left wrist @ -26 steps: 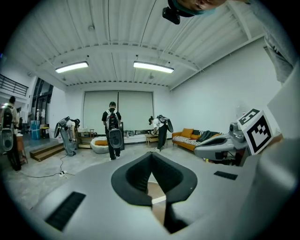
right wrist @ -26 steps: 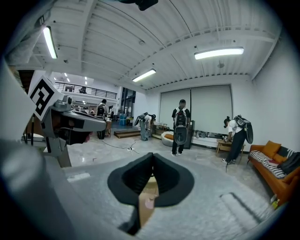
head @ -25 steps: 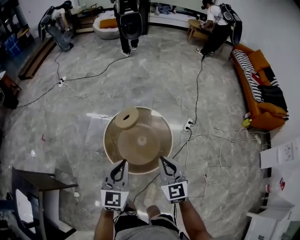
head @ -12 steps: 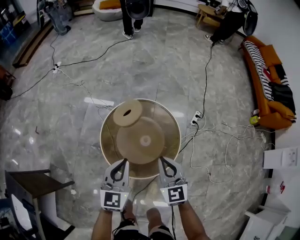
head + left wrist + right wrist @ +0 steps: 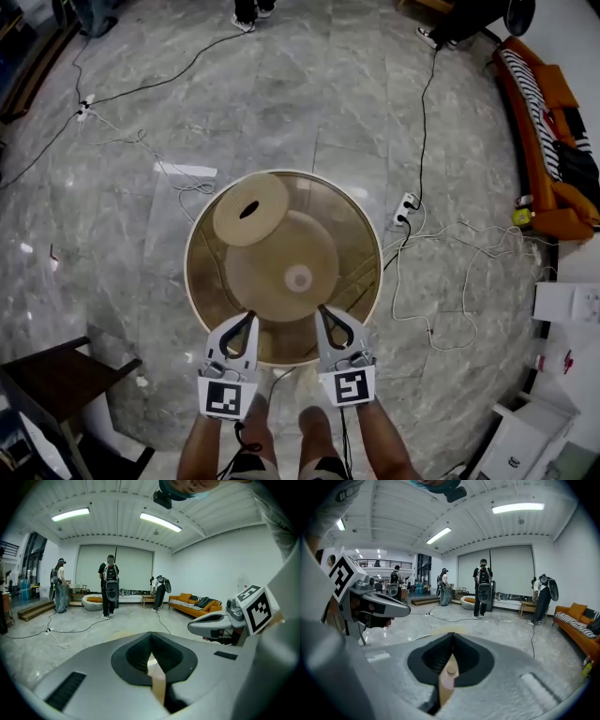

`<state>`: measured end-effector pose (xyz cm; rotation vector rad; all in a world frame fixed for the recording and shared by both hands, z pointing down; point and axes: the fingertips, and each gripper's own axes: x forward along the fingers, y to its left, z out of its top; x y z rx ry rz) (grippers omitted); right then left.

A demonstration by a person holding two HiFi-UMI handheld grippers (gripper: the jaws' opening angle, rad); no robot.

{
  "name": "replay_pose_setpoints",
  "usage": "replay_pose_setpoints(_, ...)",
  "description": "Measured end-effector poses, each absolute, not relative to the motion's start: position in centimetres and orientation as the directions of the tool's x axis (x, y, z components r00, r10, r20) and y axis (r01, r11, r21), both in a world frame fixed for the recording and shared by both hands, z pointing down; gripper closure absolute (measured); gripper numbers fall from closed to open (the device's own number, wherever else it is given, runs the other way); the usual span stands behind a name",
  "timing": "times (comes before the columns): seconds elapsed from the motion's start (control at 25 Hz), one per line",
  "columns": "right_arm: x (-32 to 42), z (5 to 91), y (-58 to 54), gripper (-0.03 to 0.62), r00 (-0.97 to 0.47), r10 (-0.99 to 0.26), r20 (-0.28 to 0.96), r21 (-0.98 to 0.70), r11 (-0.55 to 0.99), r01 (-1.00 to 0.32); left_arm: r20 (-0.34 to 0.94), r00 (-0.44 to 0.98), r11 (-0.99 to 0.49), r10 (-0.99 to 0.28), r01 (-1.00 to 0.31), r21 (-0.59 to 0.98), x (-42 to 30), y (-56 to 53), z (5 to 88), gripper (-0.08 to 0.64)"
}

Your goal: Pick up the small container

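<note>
A small pale round container (image 5: 298, 277) stands near the middle of a round glass-topped table (image 5: 361, 246); it also shows low between the jaws in the right gripper view (image 5: 451, 671). A larger tan disc (image 5: 249, 210) with a dark slot lies at the table's far left. My left gripper (image 5: 246, 323) and right gripper (image 5: 323, 315) hover side by side over the table's near rim, both shut and empty. The container lies just beyond the right gripper's tip. In each gripper view the jaws (image 5: 151, 637) (image 5: 452, 637) meet in a closed line.
Cables (image 5: 441, 281) and a white power strip (image 5: 405, 208) trail over the marble floor right of the table. A dark side table (image 5: 56, 375) stands at the near left, an orange sofa (image 5: 553, 141) at the far right. People (image 5: 110, 590) stand across the room.
The head view has come closer: the table looks larger and lower in the frame, and both gripper tips now reach over its near rim. The jaws stay shut.
</note>
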<state>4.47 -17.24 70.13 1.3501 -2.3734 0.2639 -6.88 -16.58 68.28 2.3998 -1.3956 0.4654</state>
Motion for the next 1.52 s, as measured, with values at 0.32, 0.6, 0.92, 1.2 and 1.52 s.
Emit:
replay_pose_setpoints(0.32,3.6,78.1,-20.5,0.592,-0.473,-0.766,0.436,0.028,0.536,-0.843,0.461,0.467,-0.458,-0.755,-0.878,0.140,-7.4,-18.8,75.6,0.544)
replay_pose_setpoints(0.6,2.3,82.6,-21.8,0.432,-0.499,-0.739,0.453,-0.027,0.548,-0.836,0.483,0.456,-0.438,-0.748,-0.885,0.157,-8.2,-19.5,78.9,0.545)
replay_pose_setpoints(0.92,2.0,89.0,-23.1,0.380,-0.494,-0.712,0.500,-0.018,0.561,-0.827,0.502,0.454,-0.435,-0.736,-0.885,0.165,-8.2,-20.5,82.1,0.543)
replay_pose_setpoints(1.2,1.3,91.0,-23.9,0.405,-0.517,-0.703,0.488,-0.018,0.584,-0.811,0.516,0.456,-0.430,-0.725,-0.885,0.178,-8.0,-20.9,84.2,0.543)
replay_pose_setpoints(1.52,0.7,91.4,-24.1,0.459,-0.515,-0.712,0.476,0.009,0.590,-0.807,0.532,0.441,-0.409,-0.723,-0.894,0.186,-8.7,-20.9,85.2,0.543)
